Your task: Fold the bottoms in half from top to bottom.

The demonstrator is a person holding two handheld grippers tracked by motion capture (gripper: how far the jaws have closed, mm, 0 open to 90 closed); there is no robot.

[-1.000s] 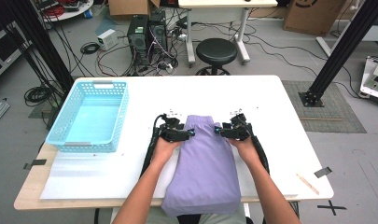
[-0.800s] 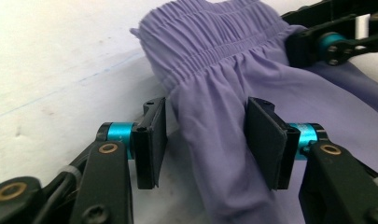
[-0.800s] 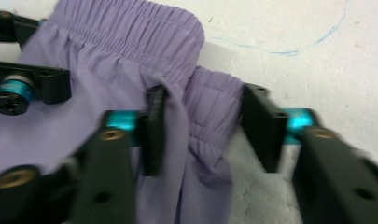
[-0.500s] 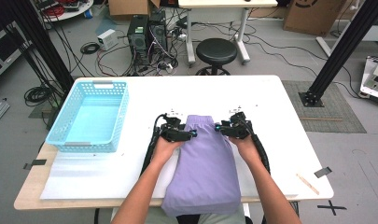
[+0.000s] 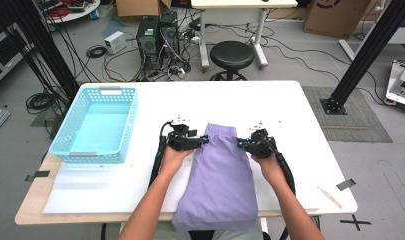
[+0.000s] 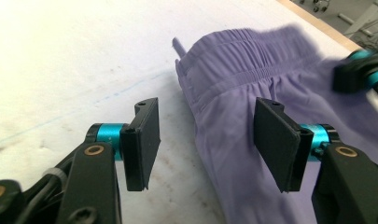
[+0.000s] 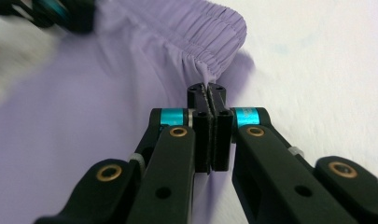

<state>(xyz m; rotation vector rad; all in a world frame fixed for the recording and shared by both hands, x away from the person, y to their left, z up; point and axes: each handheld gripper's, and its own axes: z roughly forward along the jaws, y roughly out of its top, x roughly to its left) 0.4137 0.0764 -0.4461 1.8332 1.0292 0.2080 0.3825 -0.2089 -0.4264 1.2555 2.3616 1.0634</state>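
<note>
I'm working the purple shorts (image 5: 221,185) on the white bench (image 5: 290,115). They're lying flat, elastic waistband at 12 o'clock, legs running down to 6 o'clock and hanging over the bench's near edge between my forearms.

My right tool (image 5: 241,144) is sitting at the waistband's 3 o'clock corner. Its jaws have just been closing and are now clamped together, pinching a small fold of purple fabric just below the gathered waistband, as the right gripper view (image 7: 209,100) is showing. So it's gripping the shorts.

My left tool (image 5: 204,141) is sitting at the waistband's 9 o'clock corner. In the left gripper view (image 6: 206,135) its jaws are standing wide apart: one pad over bare bench, the other over the fabric, with the shorts' side edge running between them. Neither pad is pressing on cloth, so it's open and holding nothing. A short purple tab is sticking out at the waistband corner, at 12 o'clock of the jaws in that view.

A light-blue basket (image 5: 67,145) is sitting on the bench at 9 o'clock of the shorts, well apart from them. A thin wooden stick (image 5: 330,197) is lying near the bench's edge at 4 o'clock of the shorts.
</note>
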